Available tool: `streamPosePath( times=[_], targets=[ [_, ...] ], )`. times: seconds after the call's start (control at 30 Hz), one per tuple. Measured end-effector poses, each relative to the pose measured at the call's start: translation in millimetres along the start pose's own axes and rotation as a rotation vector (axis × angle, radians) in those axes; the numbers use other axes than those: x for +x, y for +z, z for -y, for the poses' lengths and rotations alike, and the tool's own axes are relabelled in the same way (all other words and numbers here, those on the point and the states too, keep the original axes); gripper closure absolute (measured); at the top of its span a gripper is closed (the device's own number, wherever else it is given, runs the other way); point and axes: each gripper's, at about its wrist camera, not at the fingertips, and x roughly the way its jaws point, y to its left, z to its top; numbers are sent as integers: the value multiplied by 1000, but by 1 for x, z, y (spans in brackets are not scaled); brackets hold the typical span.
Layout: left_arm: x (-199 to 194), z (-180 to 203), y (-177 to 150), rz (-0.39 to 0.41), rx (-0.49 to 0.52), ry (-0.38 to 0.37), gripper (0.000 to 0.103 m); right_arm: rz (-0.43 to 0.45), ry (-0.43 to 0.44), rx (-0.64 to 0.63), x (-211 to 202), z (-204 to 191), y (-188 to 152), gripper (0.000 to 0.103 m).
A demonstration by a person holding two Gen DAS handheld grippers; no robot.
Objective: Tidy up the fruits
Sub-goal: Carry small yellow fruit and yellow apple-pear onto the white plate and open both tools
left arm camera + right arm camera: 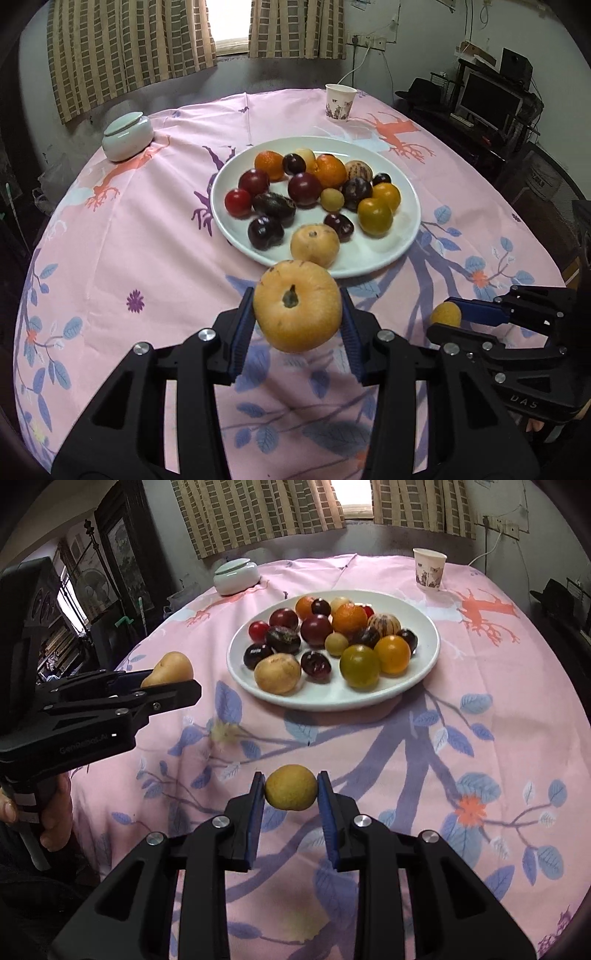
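A: Left wrist view — what's there?
B: The left gripper (297,317) pinches a tan pear (297,308) above the pink-clothed worktop (147,258), near the white plate (402,243) of fruit.
A: And the right wrist view?
B: The right gripper (291,788) clamps a small yellow fruit (291,787) — clear of the cloth, well short of the plate.
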Motion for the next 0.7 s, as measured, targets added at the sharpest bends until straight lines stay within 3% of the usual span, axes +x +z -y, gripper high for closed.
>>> streamPosePath(
  times=[0.2,0.3,0.43,0.7],
  targets=[
    [46,-1,72,-43,7,-17,59,41,-7,-63,11,13,64,74],
    [71,5,93,-66,3,0,59,30,-63,-106,32,16,91,74],
    [93,9,99,-105,-19,-22,59,13,-120,-126,57,21,99,74],
    [111,-1,97,-128,-54,2,58,43,-174,-119,65,31,104,74]
  ],
)
